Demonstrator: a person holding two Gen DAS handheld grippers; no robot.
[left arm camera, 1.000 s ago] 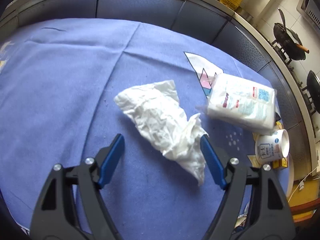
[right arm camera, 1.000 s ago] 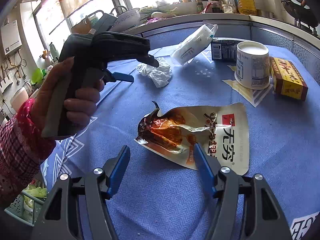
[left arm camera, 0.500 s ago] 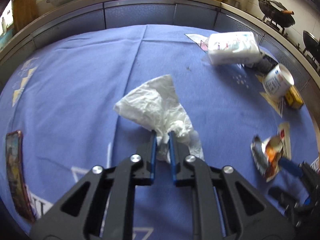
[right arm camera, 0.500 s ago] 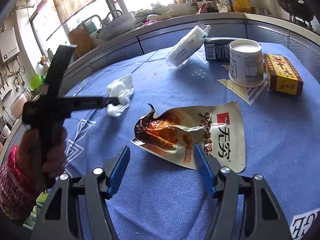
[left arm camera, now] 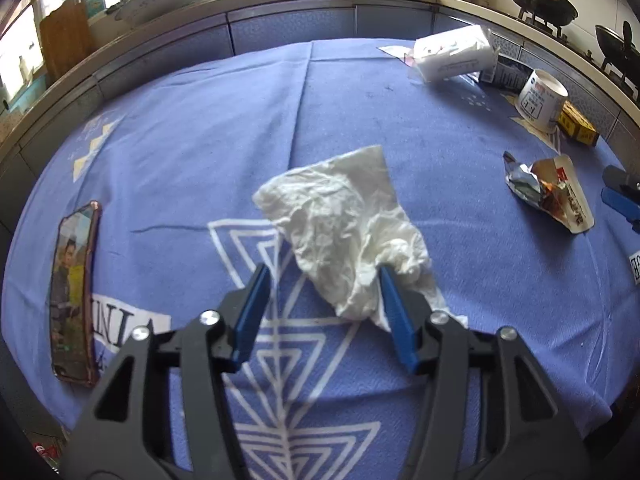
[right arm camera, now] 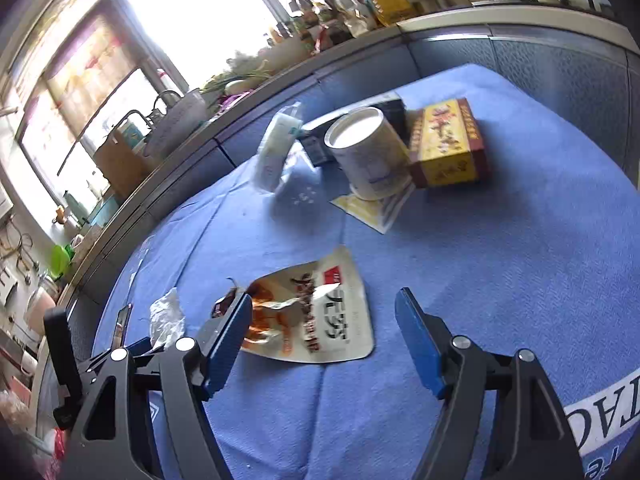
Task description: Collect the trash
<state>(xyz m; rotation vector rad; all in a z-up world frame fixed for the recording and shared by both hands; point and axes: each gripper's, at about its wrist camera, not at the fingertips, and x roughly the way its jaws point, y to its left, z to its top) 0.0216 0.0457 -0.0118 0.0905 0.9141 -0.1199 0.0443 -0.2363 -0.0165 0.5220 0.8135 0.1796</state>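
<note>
One crumpled tissue point(left arm camera: 344, 236) lies mid-frame on the blue table point(left arm camera: 180, 152), its lower edge against the right finger of the left gripper point(left arm camera: 324, 312), whose fingers have just been spreading and no longer pinch it. One torn snack wrapper point(right arm camera: 316, 316) lies between the right gripper's point(right arm camera: 324, 336) widening fingers, unpinched. Upper right: one cup point(right arm camera: 368, 152), one yellow box point(right arm camera: 448, 144), one tissue pack point(left arm camera: 452, 56). At left lies one phone point(left arm camera: 74, 296).

Crumpled tissue point(left arm camera: 344, 232) between parted tongs point(left arm camera: 322, 280)
</note>
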